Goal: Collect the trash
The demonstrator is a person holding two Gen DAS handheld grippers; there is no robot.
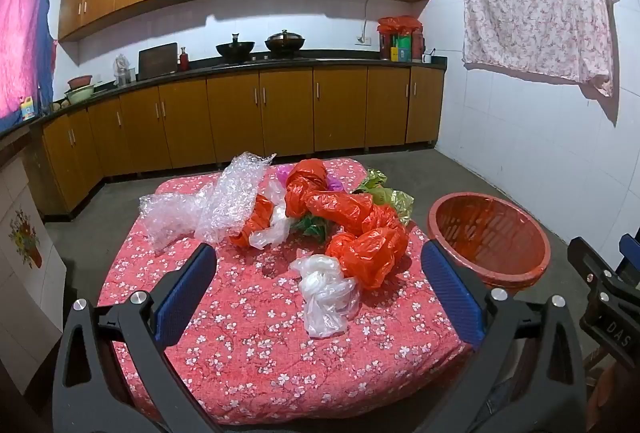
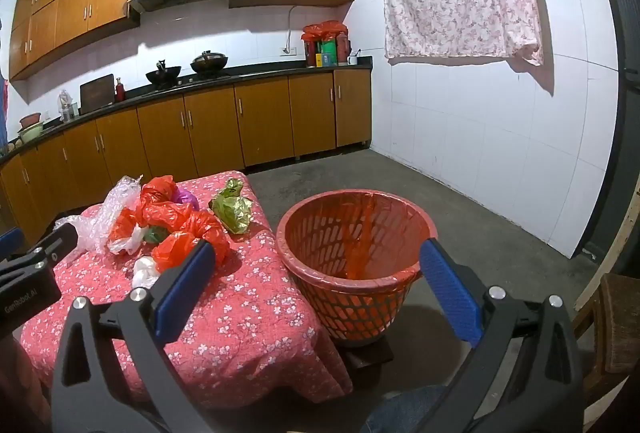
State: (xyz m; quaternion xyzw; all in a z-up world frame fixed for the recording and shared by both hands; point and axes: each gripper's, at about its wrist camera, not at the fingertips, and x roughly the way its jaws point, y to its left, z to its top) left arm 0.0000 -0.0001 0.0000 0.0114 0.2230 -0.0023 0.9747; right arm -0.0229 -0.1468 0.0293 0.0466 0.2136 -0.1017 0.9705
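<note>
The surface (image 1: 248, 345) runs out of sight under the wide-open, empty left gripper (image 1: 320, 297). Ahead of it the long orange bag (image 1: 352, 221) lies diagonally, far-left to near-right, half hiding green scraps. The basket (image 2: 352, 261) sits between the empty, fully spread right gripper's (image 2: 320, 293) fingers, its base hidden.

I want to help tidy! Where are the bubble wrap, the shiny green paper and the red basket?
bubble wrap (image 1: 228, 201): left wrist view, middle of sheet.
shiny green paper (image 2: 234, 209): right wrist view, crumpled middle.
red basket (image 2: 320, 275): right wrist view, near rim.
</note>
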